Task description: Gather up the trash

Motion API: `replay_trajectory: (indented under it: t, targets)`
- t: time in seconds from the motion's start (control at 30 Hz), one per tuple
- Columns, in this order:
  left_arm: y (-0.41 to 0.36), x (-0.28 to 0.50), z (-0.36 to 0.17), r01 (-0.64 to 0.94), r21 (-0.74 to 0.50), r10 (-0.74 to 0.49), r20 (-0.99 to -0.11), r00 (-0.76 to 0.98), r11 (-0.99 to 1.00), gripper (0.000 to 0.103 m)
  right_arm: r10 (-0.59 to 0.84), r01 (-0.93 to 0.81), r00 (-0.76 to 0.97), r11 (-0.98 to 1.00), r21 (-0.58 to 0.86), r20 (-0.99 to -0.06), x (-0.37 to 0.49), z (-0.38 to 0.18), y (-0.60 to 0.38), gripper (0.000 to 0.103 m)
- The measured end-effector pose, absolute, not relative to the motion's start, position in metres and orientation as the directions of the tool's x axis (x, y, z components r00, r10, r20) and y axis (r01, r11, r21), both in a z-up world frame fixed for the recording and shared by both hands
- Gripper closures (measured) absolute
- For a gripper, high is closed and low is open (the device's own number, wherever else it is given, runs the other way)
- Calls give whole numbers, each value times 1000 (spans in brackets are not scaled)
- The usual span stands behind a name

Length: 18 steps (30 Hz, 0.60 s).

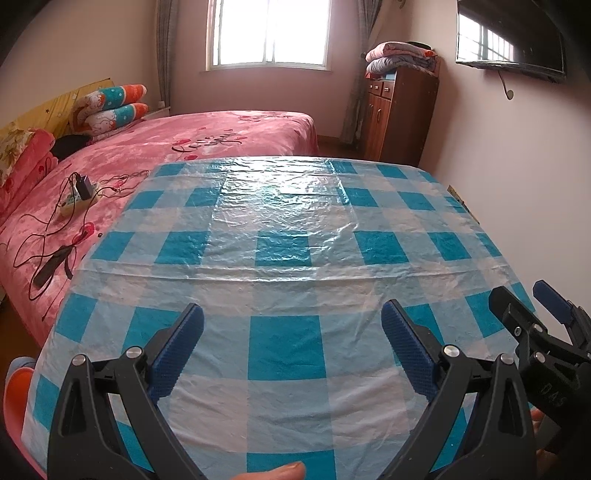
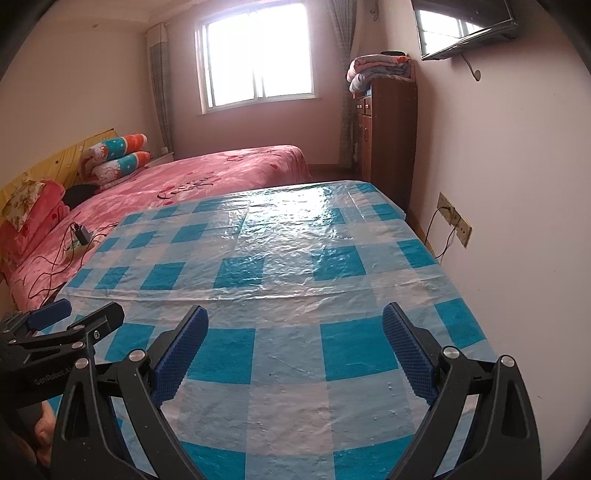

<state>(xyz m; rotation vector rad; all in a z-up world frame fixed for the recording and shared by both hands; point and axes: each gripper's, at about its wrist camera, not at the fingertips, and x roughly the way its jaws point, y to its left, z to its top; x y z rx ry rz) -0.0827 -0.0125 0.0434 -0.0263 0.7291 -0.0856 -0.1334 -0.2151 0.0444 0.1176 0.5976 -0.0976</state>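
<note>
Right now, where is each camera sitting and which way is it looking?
Left wrist: sits on the left gripper, looks forward across the checked table to the window; shows its open fingers, the right gripper, a fingertip.
Right wrist: sits on the right gripper, same direction; shows its open fingers and the left gripper.
Shared: table, pink bed, window.

left gripper (image 1: 291, 325) jaws spread wide, right gripper (image 2: 295, 326) likewise, side by side
</note>
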Motion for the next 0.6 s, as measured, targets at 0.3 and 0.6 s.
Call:
replay_trajectory:
  t: [0.3, 0.6]
  targets:
    - [-11, -83, 43, 62, -48, -78, -667, 741, 997, 6, -47, 109, 819, 991, 76, -572, -131, 43, -210, 9]
    - [-8, -78, 40, 52, -36, -63, -672, 738, 998, 6, -35, 99, 812, 992, 79, -583, -127, 41, -206, 9]
